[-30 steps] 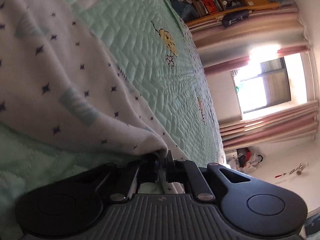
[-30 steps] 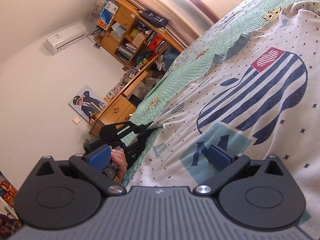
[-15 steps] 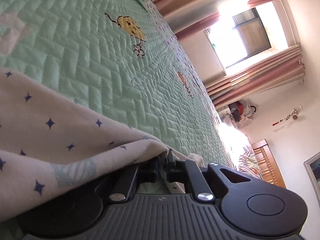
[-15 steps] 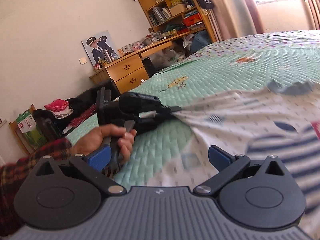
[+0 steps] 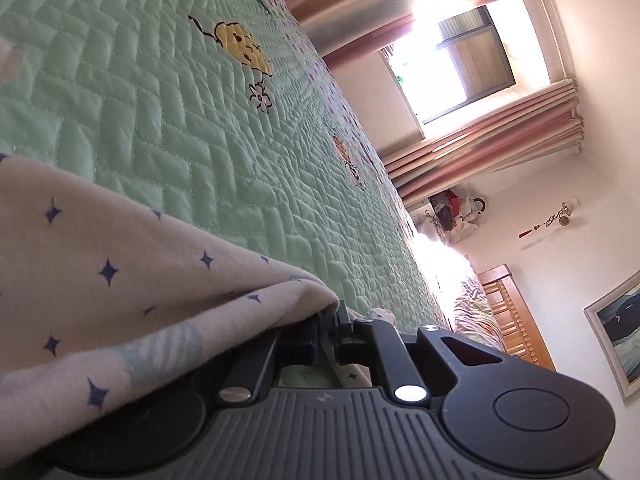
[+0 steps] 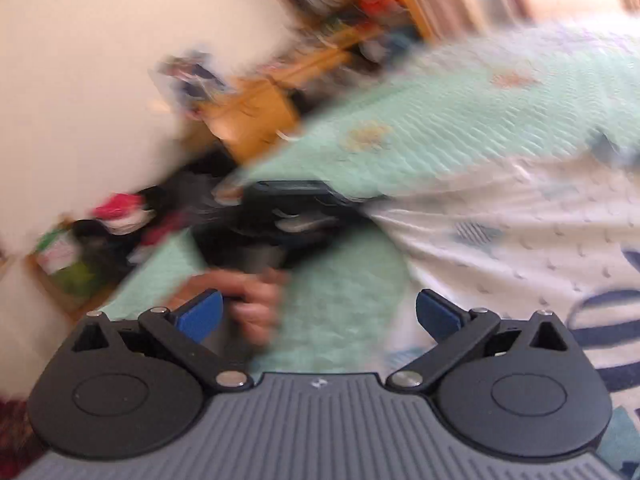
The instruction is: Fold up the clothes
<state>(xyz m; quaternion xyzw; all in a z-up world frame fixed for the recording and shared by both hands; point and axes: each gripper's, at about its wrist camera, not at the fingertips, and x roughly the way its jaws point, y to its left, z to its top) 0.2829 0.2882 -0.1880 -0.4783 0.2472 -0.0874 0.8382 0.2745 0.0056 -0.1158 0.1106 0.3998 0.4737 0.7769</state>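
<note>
**Quilted green bedspread carrying a star-print garment**

A bed covered by a mint-green quilted bedspread (image 5: pixel 168 92) is carrying everything here. Its stitching is running in a herringbone pattern, and a yellow cartoon figure (image 5: pixel 240 46) is showing on it, with a smaller orange one farther toward the window. A white garment (image 5: pixel 120 264) dotted with small navy stars is lying directly on the bedspread, nearer the camera than the yellow figure, its pale blue patch (image 5: pixel 160 348) sitting near the edge.

In the blurred right wrist view, the same garment (image 6: pixel 520 232) is spreading across the bedspread (image 6: pixel 460 128), showing navy stripes.
</note>
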